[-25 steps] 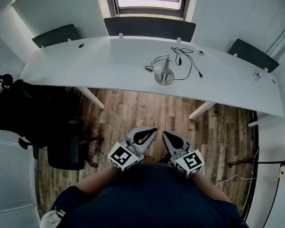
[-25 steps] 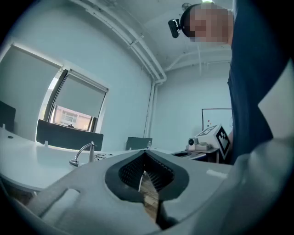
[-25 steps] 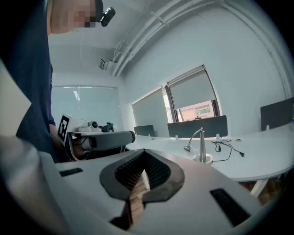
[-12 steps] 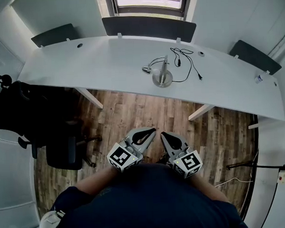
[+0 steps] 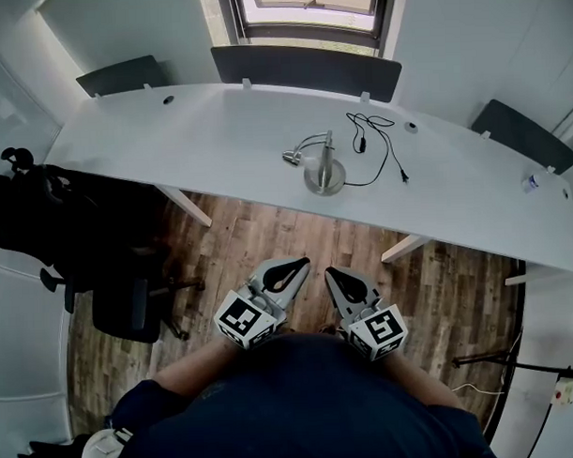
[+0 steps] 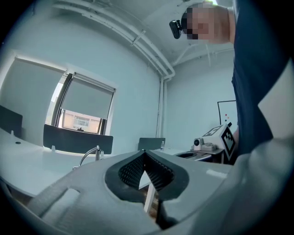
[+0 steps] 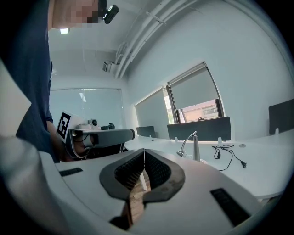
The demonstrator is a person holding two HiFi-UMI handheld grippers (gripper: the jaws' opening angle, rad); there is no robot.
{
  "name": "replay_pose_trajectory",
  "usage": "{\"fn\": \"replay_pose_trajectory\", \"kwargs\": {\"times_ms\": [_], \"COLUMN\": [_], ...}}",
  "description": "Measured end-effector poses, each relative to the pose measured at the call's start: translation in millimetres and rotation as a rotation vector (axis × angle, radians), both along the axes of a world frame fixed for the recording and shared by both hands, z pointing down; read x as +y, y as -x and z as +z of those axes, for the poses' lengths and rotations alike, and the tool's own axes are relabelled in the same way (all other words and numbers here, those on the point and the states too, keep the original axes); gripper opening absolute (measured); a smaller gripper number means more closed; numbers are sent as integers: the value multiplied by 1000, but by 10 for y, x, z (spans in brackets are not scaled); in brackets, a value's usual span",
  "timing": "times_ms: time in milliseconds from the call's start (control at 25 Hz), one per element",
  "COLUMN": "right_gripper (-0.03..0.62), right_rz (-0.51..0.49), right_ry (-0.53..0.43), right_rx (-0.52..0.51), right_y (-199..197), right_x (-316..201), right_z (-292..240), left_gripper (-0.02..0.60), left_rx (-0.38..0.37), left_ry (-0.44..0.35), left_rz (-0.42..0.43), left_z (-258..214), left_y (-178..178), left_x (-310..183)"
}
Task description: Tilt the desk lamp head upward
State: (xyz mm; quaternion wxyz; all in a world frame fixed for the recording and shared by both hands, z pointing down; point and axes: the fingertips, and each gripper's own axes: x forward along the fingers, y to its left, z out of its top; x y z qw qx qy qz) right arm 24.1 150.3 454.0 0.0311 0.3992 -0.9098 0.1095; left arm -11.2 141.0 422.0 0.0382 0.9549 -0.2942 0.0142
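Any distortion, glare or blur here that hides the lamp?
Head view: wide-angle bending curves the desk; even light, desk lamp small but sharp. Left gripper view: fisheye, dark corners, shut left gripper fills the foreground, lamp tiny beyond it. Right gripper view: same dark corners, lamp clear beyond the shut right gripper.

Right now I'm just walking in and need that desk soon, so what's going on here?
A person stands back from the white desk with a gripper in each hand, held close to the body. The left gripper and right gripper both have their jaws together with nothing between them. The desk lamp stands on the desk beside a loose black cable, its head hanging low. Tilting it has not yet begun.
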Motion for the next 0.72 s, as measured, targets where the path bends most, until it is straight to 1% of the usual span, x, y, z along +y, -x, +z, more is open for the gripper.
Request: {"fn": "replay_pose_trajectory", "kwargs": {"times_ms": [160,400,520,720], "right_gripper": [12,11,12,12], "right_rz": [-6,3,30,90], "right_ry": [8,21,24,21], "right_rx": [-2,10,28,67], "right_y": [-114,-119,-90,2], "right_x": [-183,-513,-738,-1197], "right_z": [34,94,125,118], "left_gripper": [6,6,6,6], "left_rx": [-23,-37,-39,-46], "left_ry": [1,0,-3,-18], "left_rz": [-35,-86,-84,-47], "left_z": [9,90,148,150], "left_y": [-50,89,176,295], "left_x": [-162,-600,-888,-1386]}}
